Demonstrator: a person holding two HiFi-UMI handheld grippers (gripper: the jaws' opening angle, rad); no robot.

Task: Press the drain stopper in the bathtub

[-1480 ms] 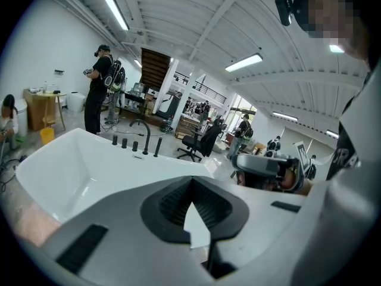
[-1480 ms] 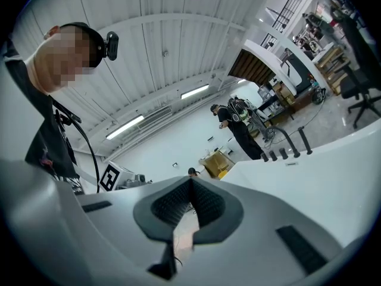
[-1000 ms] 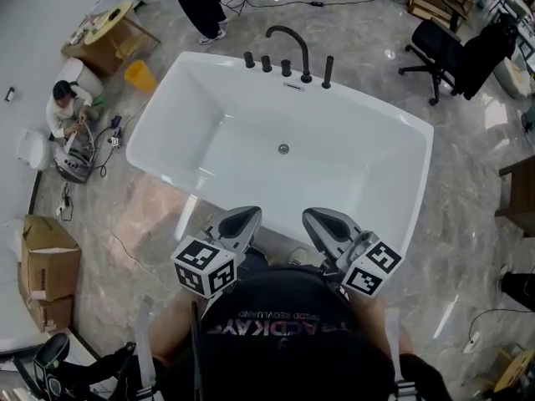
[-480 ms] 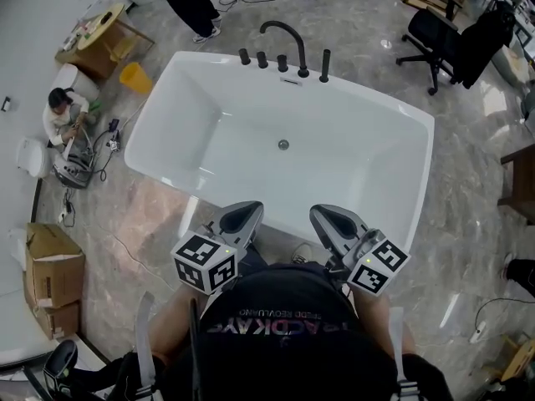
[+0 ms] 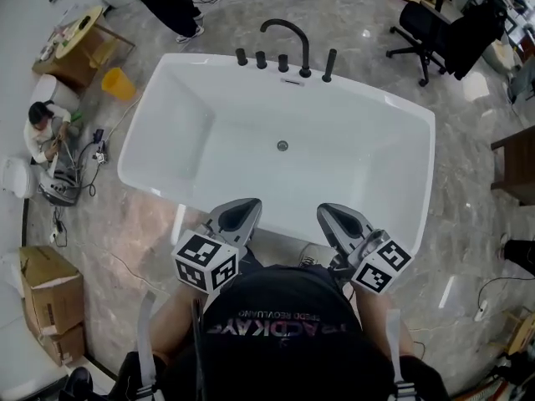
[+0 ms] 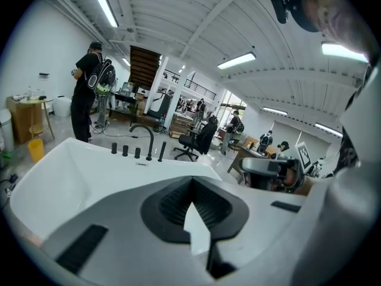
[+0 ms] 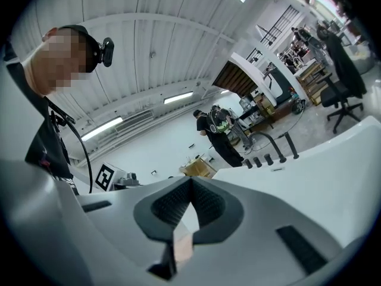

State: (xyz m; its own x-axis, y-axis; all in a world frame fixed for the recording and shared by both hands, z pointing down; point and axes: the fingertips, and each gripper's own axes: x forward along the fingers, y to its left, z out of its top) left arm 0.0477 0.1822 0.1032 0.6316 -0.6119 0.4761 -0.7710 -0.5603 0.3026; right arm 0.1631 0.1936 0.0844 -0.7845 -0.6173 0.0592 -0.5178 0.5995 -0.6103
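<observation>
The white bathtub [image 5: 386,107] fills the middle of the head view. Its small round metal drain stopper [image 5: 282,145] sits in the middle of the tub floor. A black arched faucet [image 5: 288,36] with several black handles stands on the far rim. My left gripper [image 5: 243,205] and right gripper [image 5: 328,210] hover side by side over the near rim, both shut and holding nothing, well short of the stopper. The left gripper [image 6: 191,185] looks across the tub [image 6: 89,177] at the faucet [image 6: 144,137]. From the right gripper [image 7: 190,185] the stopper is hidden.
A black office chair [image 5: 435,32] stands beyond the tub's far right corner. A person [image 5: 42,128] crouches on the floor at left near a yellow bucket [image 5: 117,83]; another person [image 5: 163,2] stands by the far left corner. Cardboard boxes [image 5: 42,295] sit at lower left.
The head view has shifted a little, so the tub sits slightly lower and nearer. Both grippers stay shut by the near rim, having barely moved.
</observation>
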